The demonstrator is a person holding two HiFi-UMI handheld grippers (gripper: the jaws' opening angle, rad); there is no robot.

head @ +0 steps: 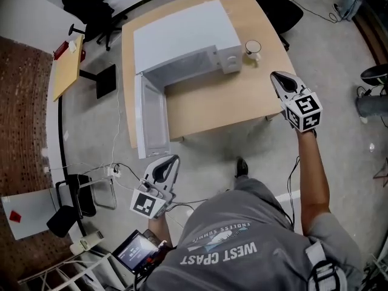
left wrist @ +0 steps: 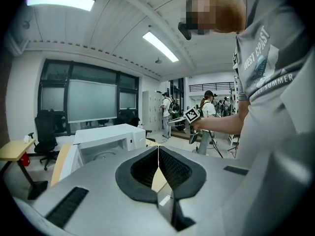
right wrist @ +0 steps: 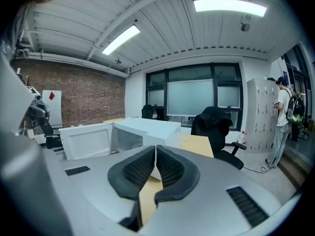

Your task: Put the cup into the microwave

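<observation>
Quick rundown: the microwave (head: 182,44) sits on the table (head: 230,102) with its door (head: 151,117) swung wide open to the left, sticking out past the front table edge. So the cavity is ready to take something.

The cup (head: 253,48) is just to the right of the microwave, upright on the table beside the control-panel end, with nothing touching it.

Both grippers are off the table, on the front side of the microwave. The right gripper (head: 279,79) hangs in front and to the right of it, not far from the cup, with its jaws pressed together and nothing between them. The left gripper (head: 171,161) is well in front of the microwave door, down near the person's body, also closed up and empty.

My read: the right one is lined up for the cup because that's the side the cup is on, and the left is kept back so it doesn't bump the open door. The right gripper's jaws have to spread before any grab happens, and the cup then has to travel around the front of the panel into the cavity.
</observation>
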